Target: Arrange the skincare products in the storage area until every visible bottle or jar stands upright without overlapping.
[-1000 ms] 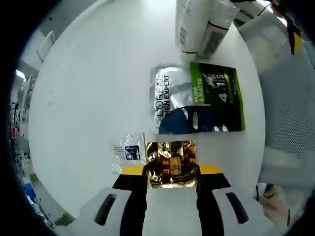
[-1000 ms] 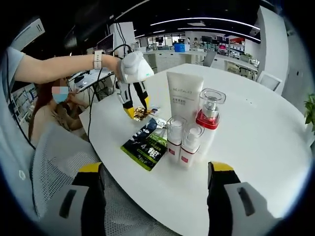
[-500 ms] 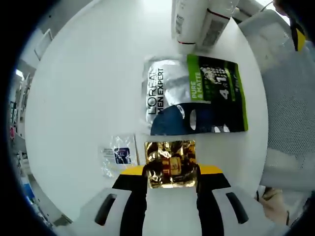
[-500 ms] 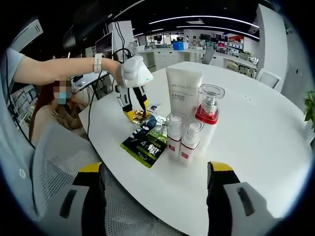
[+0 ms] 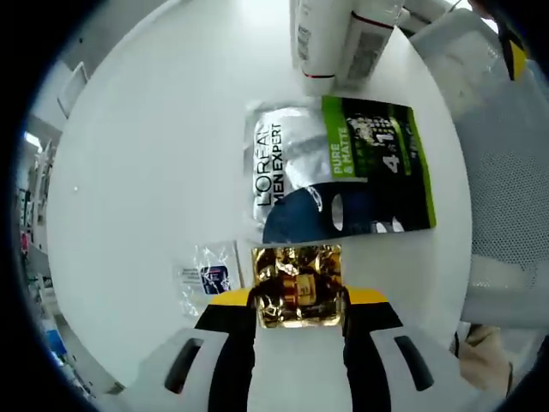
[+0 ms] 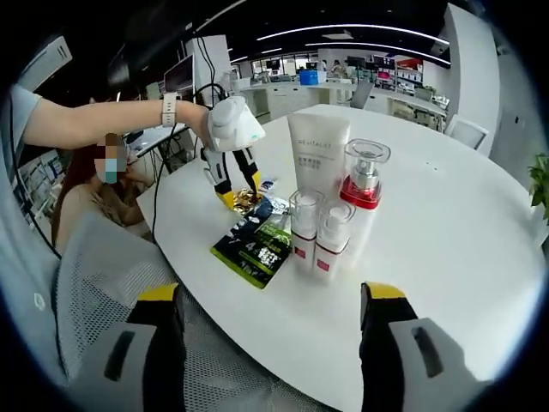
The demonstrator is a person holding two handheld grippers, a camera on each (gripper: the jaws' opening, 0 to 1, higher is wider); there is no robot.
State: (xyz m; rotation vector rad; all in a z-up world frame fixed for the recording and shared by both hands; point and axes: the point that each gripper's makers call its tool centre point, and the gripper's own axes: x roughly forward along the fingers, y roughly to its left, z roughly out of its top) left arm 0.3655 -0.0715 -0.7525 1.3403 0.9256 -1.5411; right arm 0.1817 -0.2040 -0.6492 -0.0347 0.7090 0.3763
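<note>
Your left tongs (image 5: 299, 296) are clamped on the gold foil sachet (image 5: 298, 283) low over the white surface (image 5: 146, 154) beside the green face-mask pack (image 5: 343, 176); it looks light, crinkly and slippery, so grip mid-body, while your right tongs (image 6: 270, 322) stand apart

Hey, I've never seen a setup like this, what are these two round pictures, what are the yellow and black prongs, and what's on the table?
A person holds a two-jaw gripper in each hand, and a fisheye camera rides on each. In the left gripper view, the left gripper is shut on a gold foil sachet over the white table. Beside it lie a small clear sachet and a green and black face mask packet. In the right gripper view, the right gripper is open and empty, facing a white tube, a red pump bottle and two small pump bottles, all upright.
</note>
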